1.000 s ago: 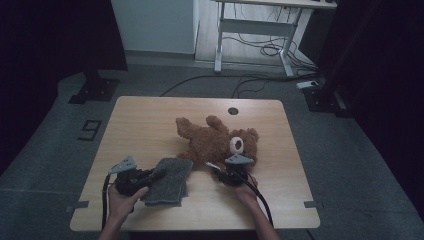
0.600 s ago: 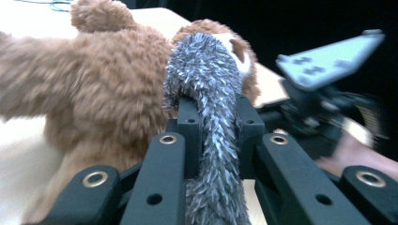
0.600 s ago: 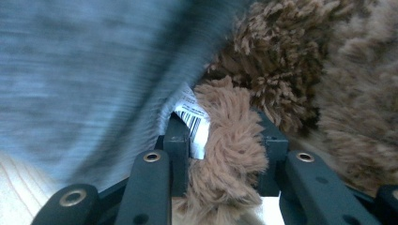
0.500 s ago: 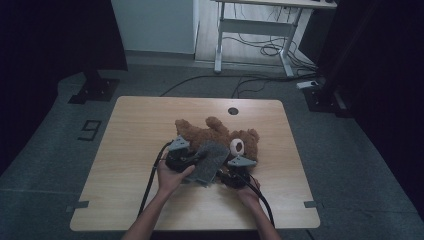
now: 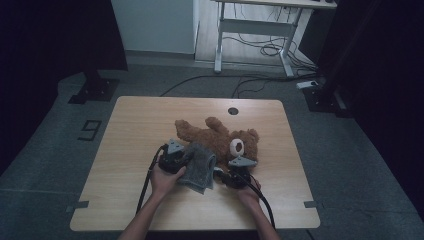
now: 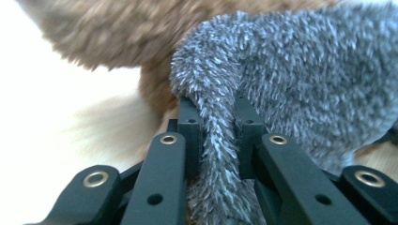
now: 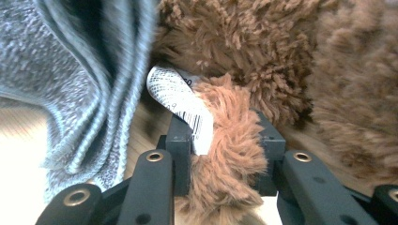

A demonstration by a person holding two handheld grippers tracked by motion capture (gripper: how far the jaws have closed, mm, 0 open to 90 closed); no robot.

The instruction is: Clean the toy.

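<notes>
At a wooden table point(image 5: 125, 150), your left gripper point(image 5: 176, 156) clamps a fold of the grey fuzzy garment point(image 5: 201, 167); your right gripper point(image 5: 235, 172), whose jaws have just been closing, pinches a brown limb of the teddy bear point(image 5: 220, 140) beside its white tag point(image 7: 180, 101); the bear lies at table centre, long axis running nine to three, head at three; the garment sits at the bear's seven o'clock, touching it, nearer your left hand point(image 5: 165, 177).

My desk point(image 5: 130, 145) is a pale wooden top with rounded corners and a small round cable hole point(image 5: 233, 111) near its far edge. A brown teddy bear point(image 5: 220, 140) lies sprawled on it near the middle, with a grey fuzzy cloth point(image 5: 201, 167) beside it, against its near side.
</notes>
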